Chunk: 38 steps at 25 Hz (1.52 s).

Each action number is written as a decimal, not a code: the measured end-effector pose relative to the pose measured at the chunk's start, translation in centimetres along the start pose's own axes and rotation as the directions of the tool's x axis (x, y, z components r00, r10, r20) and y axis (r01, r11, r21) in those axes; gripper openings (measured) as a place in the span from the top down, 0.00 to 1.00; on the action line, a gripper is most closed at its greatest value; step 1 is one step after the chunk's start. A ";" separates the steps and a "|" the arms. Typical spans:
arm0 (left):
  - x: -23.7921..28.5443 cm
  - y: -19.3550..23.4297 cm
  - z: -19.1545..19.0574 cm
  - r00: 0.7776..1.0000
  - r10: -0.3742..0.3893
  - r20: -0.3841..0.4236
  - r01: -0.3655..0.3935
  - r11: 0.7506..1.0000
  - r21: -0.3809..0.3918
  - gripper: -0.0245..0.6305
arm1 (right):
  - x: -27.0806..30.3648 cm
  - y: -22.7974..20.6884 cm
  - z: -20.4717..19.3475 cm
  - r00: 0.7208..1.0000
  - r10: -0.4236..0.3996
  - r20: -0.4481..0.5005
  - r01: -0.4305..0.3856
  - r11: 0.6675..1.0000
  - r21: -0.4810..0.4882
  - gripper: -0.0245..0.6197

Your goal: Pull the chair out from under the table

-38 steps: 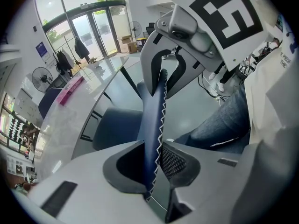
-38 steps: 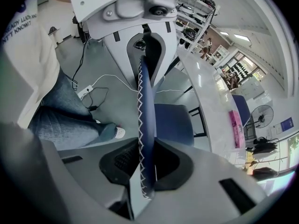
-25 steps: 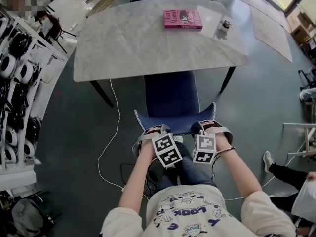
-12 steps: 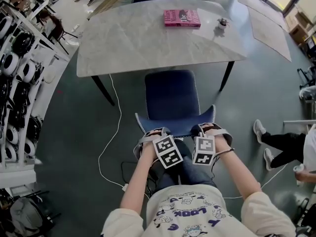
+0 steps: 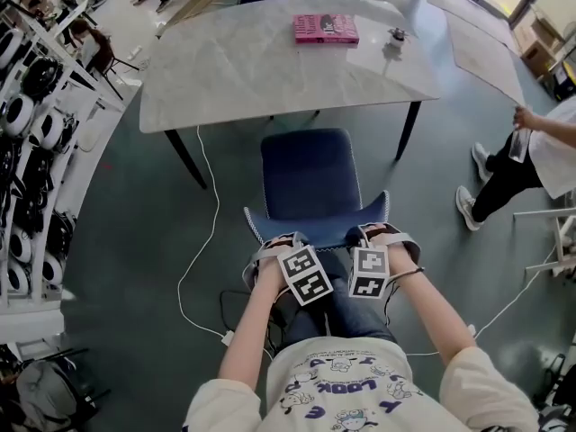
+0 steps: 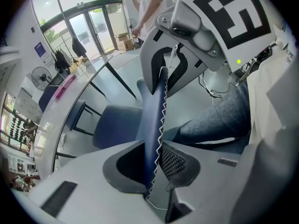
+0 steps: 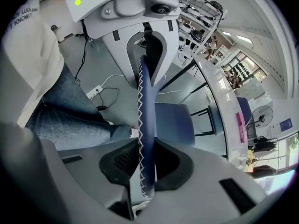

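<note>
Now the blue chair (image 5: 310, 174) is seen on the grey floor (image 5: 135, 241), just in front of the table (image 5: 243, 70). Its seat is pointed away from the person and toward the table, and its back is turned to the person. The seat's front edge is found just beside the table's near edge, so nearly all of the seat is out in the open. The long way of the chair is lined up from the person to the table, and the top edge of its back is stretched from left to right.

That top edge is pinched by both grippers. The left gripper (image 6: 152, 148) is clamped on the left part, with the blue, white-stitched edge squeezed between its jaws. The right gripper (image 7: 146, 146) is clamped on the right part in the same way. Both are pointed steeply down and are set side by side, near each other.

On the table a pink book (image 5: 325, 29) is laid flat near the far edge, and a small dark thing (image 5: 393, 36), too small to be named, is set near it on the right. A white cable (image 5: 193, 268) is trailed over the floor left of the chair. Another person (image 5: 526, 156) is seen at the right.
</note>
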<state>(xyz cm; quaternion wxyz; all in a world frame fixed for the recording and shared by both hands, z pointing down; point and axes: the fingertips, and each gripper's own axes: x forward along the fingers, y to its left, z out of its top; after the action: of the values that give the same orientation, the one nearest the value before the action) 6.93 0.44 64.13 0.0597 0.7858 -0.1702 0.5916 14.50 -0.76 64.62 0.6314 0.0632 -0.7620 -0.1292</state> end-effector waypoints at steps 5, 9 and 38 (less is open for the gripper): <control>-0.3 -1.6 -0.7 1.000 -0.002 -0.005 0.002 1.000 0.000 0.82 | -0.4 1.8 0.3 1.000 -0.004 -0.004 0.004 1.000 0.013 0.85; -0.4 -2.9 -0.8 1.000 -0.004 -0.005 0.004 1.000 0.003 0.81 | -0.7 3.0 0.2 1.000 -0.005 -0.010 0.005 1.000 0.027 0.85; -1.7 -11.1 -2.4 0.999 -0.020 -0.034 0.020 1.000 0.000 0.81 | -3.0 11.3 0.1 1.000 0.027 -0.009 -0.027 0.999 0.039 0.85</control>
<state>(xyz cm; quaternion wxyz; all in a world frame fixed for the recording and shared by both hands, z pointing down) 8.12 11.86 64.42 0.0682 0.7772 -0.1613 0.6044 15.74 10.86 64.90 0.6356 0.0657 -0.7620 -0.1055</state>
